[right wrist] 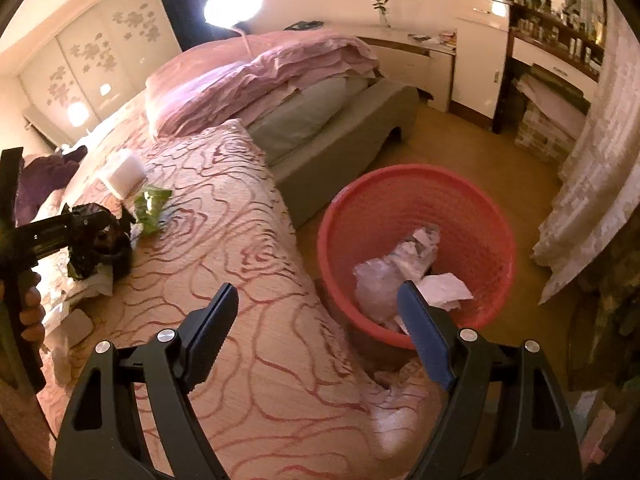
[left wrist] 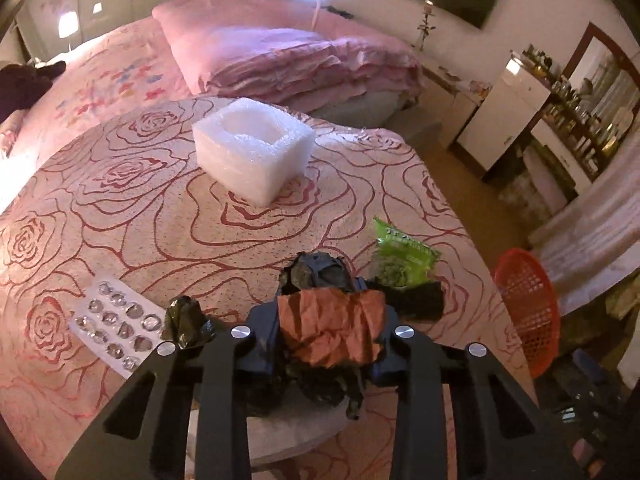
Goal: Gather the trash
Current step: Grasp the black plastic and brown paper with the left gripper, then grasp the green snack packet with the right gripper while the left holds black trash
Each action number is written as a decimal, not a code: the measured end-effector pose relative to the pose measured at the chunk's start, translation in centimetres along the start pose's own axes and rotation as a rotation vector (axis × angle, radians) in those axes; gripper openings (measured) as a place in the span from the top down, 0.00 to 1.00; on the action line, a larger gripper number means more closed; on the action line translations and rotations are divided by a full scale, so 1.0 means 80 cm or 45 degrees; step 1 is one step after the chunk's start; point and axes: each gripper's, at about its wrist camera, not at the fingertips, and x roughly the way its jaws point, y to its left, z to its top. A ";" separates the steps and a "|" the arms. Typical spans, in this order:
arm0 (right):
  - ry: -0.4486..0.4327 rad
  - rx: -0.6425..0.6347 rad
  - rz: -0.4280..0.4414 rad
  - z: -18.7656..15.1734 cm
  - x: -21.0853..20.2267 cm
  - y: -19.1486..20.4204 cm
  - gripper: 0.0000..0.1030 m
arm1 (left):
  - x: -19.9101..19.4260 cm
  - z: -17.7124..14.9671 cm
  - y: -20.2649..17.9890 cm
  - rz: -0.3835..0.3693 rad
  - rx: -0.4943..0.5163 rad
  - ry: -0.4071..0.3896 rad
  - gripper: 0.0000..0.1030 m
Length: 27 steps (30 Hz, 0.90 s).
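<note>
Some paper scraps already sit in the red basket [right wrist: 416,216]; left gripper [left wrist: 328,320] pinches a crumpled wrapper [left wrist: 332,332], right gripper [right wrist: 316,316] spread empty; foam block [left wrist: 252,152], green packet [left wrist: 400,256], blister pack [left wrist: 116,320] remain.

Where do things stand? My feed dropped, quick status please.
Left gripper shut on crumpled wrapper. Right gripper open, empty, beside red basket. Green packet, foam block, blister sheet left on bedspread. Nothing blocking.
</note>
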 end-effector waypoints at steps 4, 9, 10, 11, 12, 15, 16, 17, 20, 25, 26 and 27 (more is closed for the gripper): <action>0.005 -0.037 0.042 0.010 0.007 0.024 0.23 | -0.030 -0.004 0.011 -0.038 -0.049 -0.063 0.71; 0.007 -0.095 0.091 0.029 0.022 0.062 0.23 | -0.069 -0.003 0.019 -0.081 -0.094 -0.150 0.71; 0.009 -0.107 0.103 0.034 0.027 0.072 0.23 | -0.075 -0.004 0.021 -0.091 -0.102 -0.161 0.71; 0.014 -0.118 0.114 0.039 0.032 0.081 0.23 | -0.080 -0.004 0.024 -0.099 -0.108 -0.170 0.71; 0.017 -0.126 0.124 0.041 0.036 0.088 0.23 | -0.084 -0.004 0.026 -0.108 -0.114 -0.179 0.71; 0.035 -0.155 0.155 0.051 0.052 0.112 0.23 | -0.098 -0.007 0.033 -0.162 -0.136 -0.195 0.71; 0.045 -0.164 0.163 0.055 0.059 0.120 0.23 | -0.099 -0.008 0.035 -0.175 -0.140 -0.194 0.71; 0.050 -0.168 0.167 0.056 0.063 0.125 0.23 | -0.101 -0.011 0.036 -0.184 -0.142 -0.195 0.71; 0.077 -0.175 0.186 0.066 0.083 0.144 0.23 | -0.105 -0.018 0.038 -0.184 -0.136 -0.207 0.71; 0.088 -0.200 0.210 0.083 0.108 0.171 0.23 | -0.101 -0.025 0.042 -0.189 -0.148 -0.193 0.71; 0.094 -0.209 0.216 0.086 0.116 0.179 0.23 | -0.101 -0.026 0.044 -0.188 -0.149 -0.191 0.71; 0.097 -0.218 0.218 0.088 0.121 0.185 0.23 | -0.100 -0.027 0.046 -0.185 -0.148 -0.188 0.71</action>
